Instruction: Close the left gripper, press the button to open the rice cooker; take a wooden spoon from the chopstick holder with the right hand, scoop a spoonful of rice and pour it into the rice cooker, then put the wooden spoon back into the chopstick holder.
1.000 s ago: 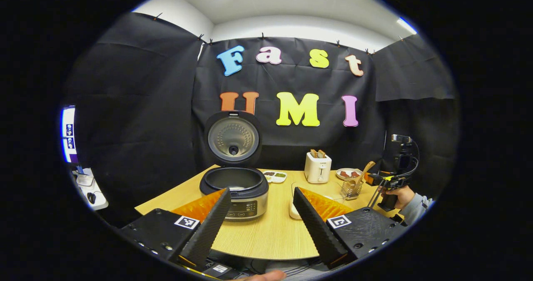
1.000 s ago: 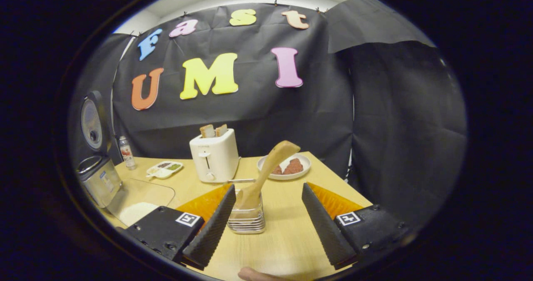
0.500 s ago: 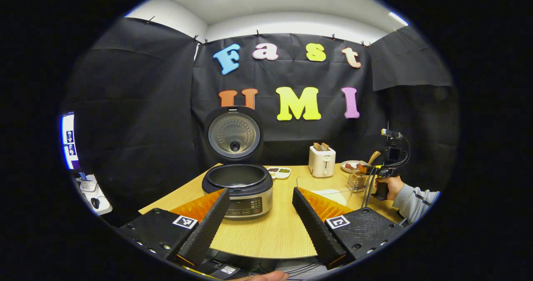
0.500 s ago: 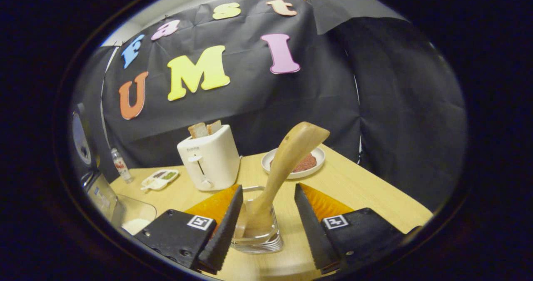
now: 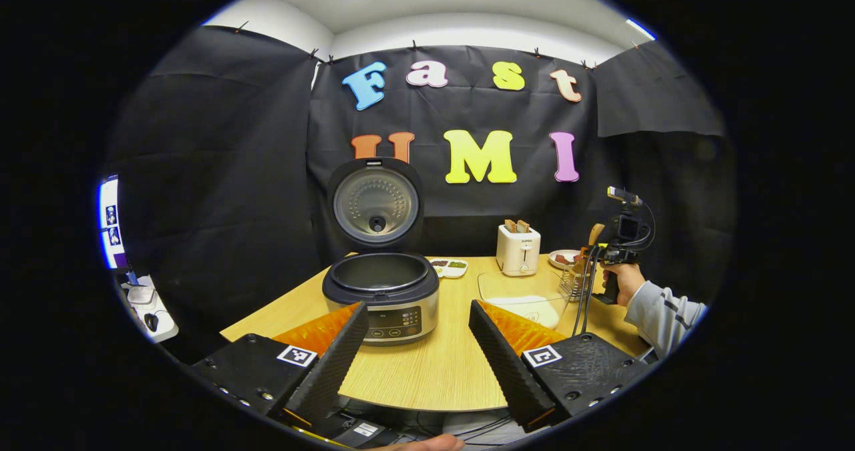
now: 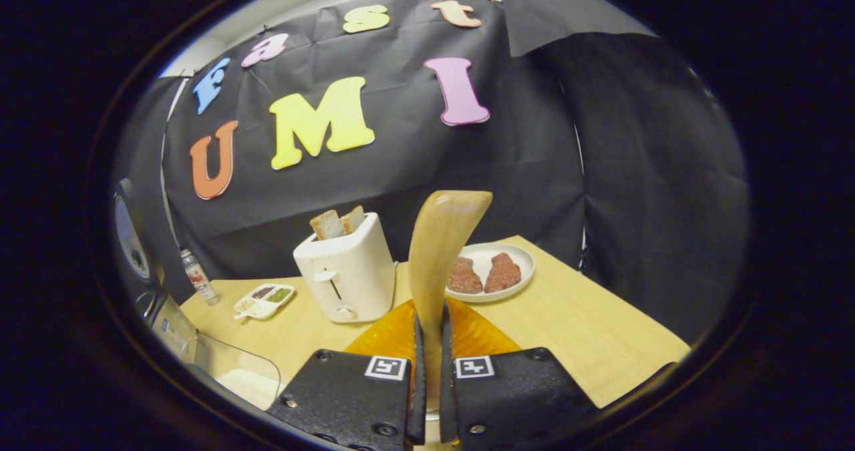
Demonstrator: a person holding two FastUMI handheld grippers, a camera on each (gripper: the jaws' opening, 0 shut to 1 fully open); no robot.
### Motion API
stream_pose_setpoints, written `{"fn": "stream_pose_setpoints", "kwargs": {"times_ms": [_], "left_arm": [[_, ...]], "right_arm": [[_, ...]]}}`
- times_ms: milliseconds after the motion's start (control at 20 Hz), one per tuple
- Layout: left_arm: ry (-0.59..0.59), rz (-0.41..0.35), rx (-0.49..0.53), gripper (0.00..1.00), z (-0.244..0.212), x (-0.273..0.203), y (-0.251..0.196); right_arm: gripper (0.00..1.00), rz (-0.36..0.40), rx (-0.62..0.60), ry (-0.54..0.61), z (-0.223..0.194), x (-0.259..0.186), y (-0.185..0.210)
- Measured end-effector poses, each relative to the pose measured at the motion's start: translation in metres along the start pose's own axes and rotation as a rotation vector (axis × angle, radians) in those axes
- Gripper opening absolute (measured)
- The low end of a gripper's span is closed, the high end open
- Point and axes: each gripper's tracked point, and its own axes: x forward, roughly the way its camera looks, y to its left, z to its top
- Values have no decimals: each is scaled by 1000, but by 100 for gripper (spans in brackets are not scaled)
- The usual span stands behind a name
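In the right gripper view, the right gripper [image 6: 431, 371] has its 2 fingers clamped on the handle of the wooden spoon [image 6: 437, 250], which stands upright before the toaster [image 6: 347, 274]. In the left gripper view, the left gripper [image 5: 417, 351] hangs with fingers apart before the lid-up rice cooker [image 5: 381, 290] on the table [image 5: 441, 371]; the spoon is at the holder [image 5: 573, 282].

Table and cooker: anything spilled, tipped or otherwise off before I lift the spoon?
Nothing stands out. The rice cooker stands upright with its lid raised, the toaster is upright, and the table shows no spill. The right gripper is shut on the wooden spoon.
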Motion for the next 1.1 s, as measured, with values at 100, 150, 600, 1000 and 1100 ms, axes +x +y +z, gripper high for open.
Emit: {"fn": "stream_pose_setpoints", "kwargs": {"times_ms": [100, 150, 600, 1000, 1100], "left_arm": [[-3, 0, 7, 97, 1, -3, 0], [-6, 3, 7, 97, 1, -4, 0], [-27, -28, -42, 96, 9, -20, -3], [-46, -19, -49, 96, 14, -30, 10], [-57, -19, -45, 96, 16, -34, 13]], "right_arm": [[11, 1, -42, -40, 18, -11, 4], [11, 10, -60, -60, 30, -19, 8], [8, 155, -149, -111, 69, -89, 77], [8, 240, -209, -71, 41, -128, 158], [8, 236, -236, -59, 24, -126, 170]]}}
